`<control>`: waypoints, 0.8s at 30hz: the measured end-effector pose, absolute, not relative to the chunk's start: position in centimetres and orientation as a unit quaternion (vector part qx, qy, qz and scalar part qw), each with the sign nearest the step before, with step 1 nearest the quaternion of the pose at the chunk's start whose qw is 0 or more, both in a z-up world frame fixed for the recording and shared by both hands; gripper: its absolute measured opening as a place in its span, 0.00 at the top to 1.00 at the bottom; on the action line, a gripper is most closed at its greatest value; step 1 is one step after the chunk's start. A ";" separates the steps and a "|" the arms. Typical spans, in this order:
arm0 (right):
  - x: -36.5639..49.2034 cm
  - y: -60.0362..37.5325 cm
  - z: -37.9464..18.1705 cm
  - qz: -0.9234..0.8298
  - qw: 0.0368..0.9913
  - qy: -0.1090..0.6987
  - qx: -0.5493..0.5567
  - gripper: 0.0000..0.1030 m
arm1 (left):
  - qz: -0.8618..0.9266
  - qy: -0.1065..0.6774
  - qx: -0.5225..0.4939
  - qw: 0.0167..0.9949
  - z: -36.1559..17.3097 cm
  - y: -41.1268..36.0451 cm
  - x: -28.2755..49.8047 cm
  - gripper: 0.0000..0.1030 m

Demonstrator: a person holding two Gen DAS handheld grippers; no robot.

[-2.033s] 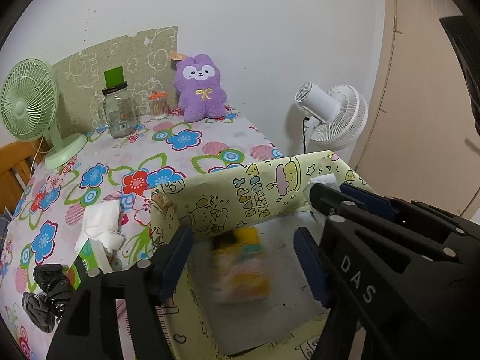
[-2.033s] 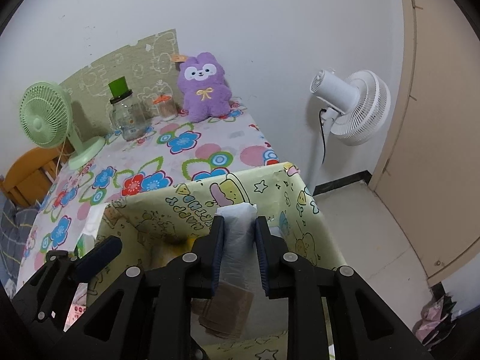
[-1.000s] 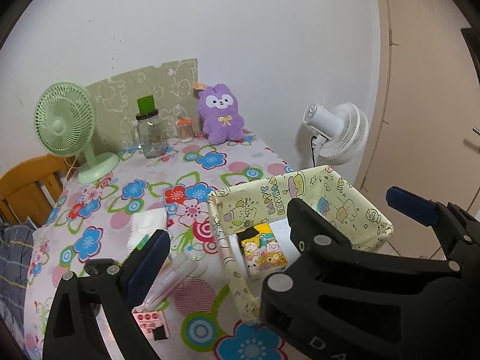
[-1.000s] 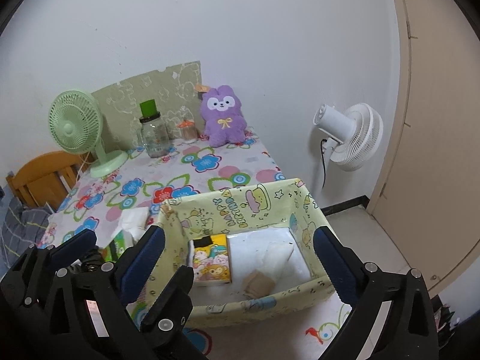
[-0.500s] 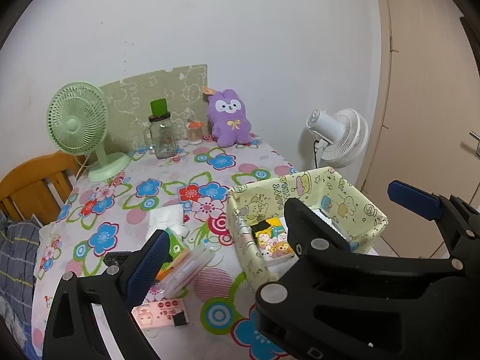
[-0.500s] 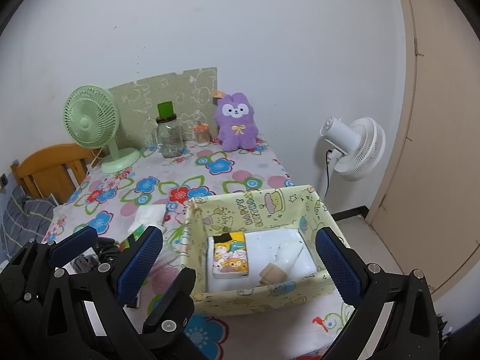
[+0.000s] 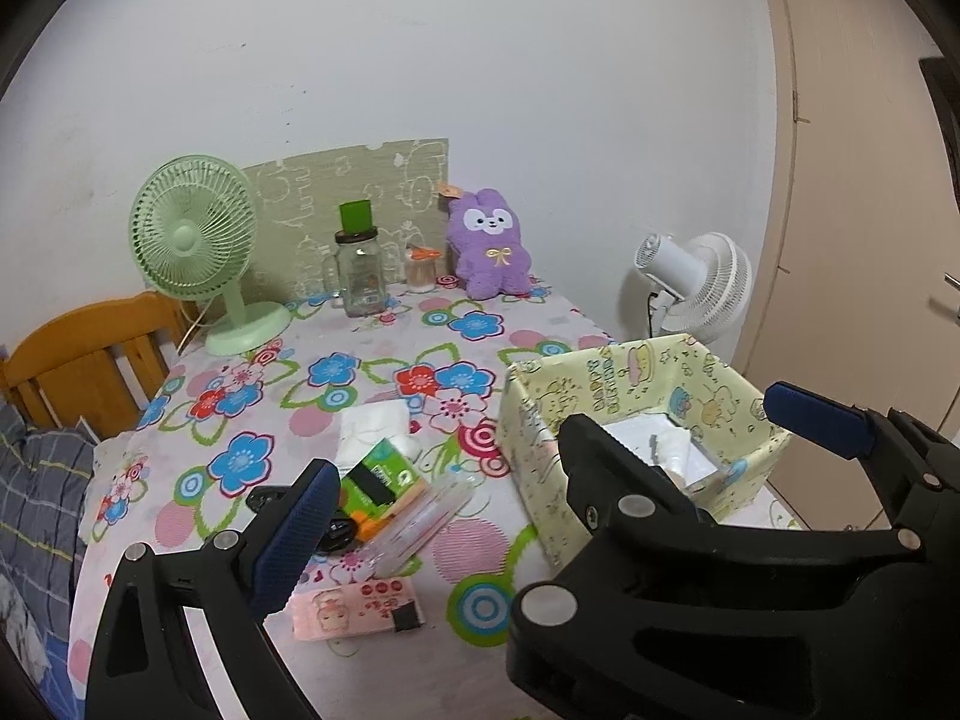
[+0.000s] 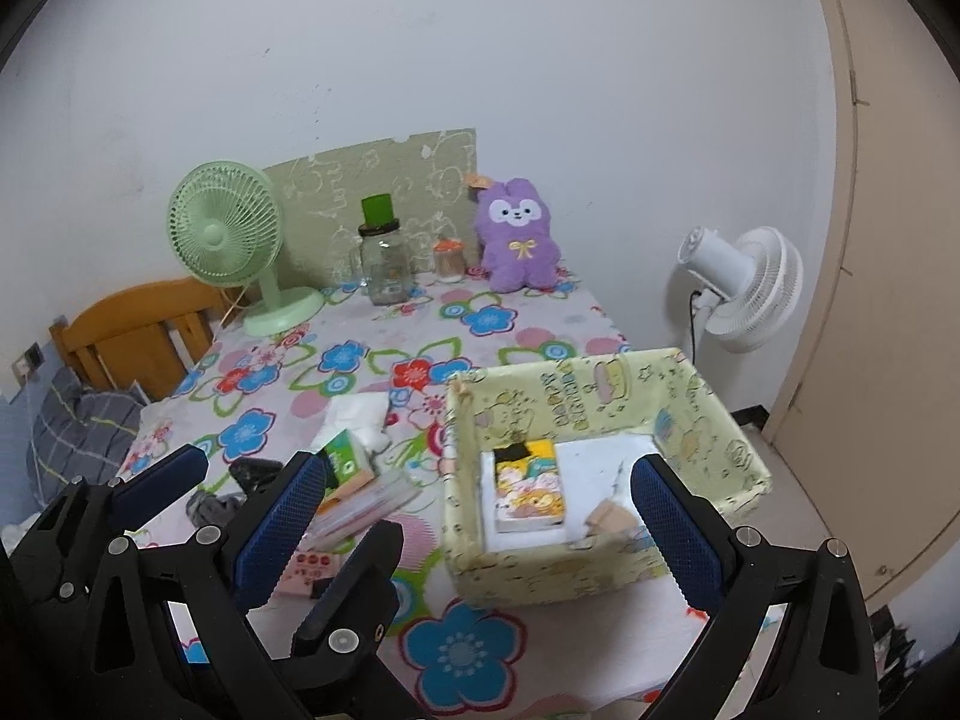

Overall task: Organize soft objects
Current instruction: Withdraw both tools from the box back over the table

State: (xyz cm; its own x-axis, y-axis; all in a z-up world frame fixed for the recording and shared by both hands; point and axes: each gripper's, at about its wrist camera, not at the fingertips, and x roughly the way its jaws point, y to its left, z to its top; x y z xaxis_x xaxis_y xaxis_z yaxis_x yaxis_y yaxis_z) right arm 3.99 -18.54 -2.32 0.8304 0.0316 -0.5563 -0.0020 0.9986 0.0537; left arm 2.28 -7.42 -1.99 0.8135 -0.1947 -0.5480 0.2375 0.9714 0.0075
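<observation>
A yellow cartoon-print fabric bin [image 8: 606, 384] [image 7: 630, 378] stands on the table's right side. Inside lie a cartoon tissue pack [image 8: 531, 486], a white wrapped item [image 8: 618, 474] and a small tan piece [image 8: 606, 517]. Left of the bin lie a green tissue pack [image 7: 378, 474] with white tissue [image 7: 372, 423], a clear plastic packet [image 7: 420, 519], a pink pack [image 7: 354, 600] and a dark fabric clump [image 8: 210, 504]. My left gripper [image 7: 552, 474] and my right gripper [image 8: 474, 516] are both open, empty, and held back above the table's near edge.
A floral tablecloth [image 7: 360, 372] covers the table. At the back stand a green fan [image 7: 198, 252], a glass jar [image 7: 359, 273], a small orange-lidded cup [image 7: 420, 270] and a purple plush rabbit [image 7: 489, 246]. A white floor fan [image 7: 696, 282] stands right; a wooden chair [image 7: 78, 360] left.
Two seconds ago my right gripper was shut on the white wrapped item over the bin. It has let go, and both grippers have pulled back and up from the bin.
</observation>
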 end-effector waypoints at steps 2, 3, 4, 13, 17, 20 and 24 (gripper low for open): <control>3.9 -18.0 -2.6 0.013 0.957 0.290 0.022 0.00 | -0.109 0.285 0.035 0.952 -2.3 -7.0 2.2 0.04; 3.9 -17.8 -2.8 0.016 0.956 0.291 0.021 0.00 | -0.105 0.285 0.035 0.952 -2.5 -6.8 2.1 0.04; 3.9 -17.6 -3.0 0.022 0.956 0.293 0.022 0.00 | -0.101 0.285 0.035 0.953 -2.7 -6.6 1.9 0.04; 4.1 -15.7 -4.8 0.042 0.954 0.298 0.008 0.00 | -0.079 0.288 0.017 0.954 -4.5 -4.4 1.7 0.05; 4.2 -14.5 -5.8 0.043 0.954 0.295 0.001 0.00 | -0.071 0.294 0.016 0.953 -5.6 -3.3 1.9 0.05; 4.4 -13.8 -6.6 0.050 0.953 0.298 0.005 0.00 | -0.065 0.299 0.015 0.952 -6.4 -2.6 2.0 0.05; 4.8 -12.8 -7.7 0.052 0.951 0.304 0.004 0.00 | -0.060 0.311 0.011 0.949 -7.4 -1.5 2.4 0.05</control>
State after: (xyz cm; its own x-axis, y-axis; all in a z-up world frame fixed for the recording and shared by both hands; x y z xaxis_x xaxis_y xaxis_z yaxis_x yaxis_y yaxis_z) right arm 4.79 -12.75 -7.75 0.8094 0.1022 -0.5783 -0.0972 0.9945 0.0398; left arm 2.36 -1.48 -7.38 0.7996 -0.1069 -0.5910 0.1201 0.9926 -0.0170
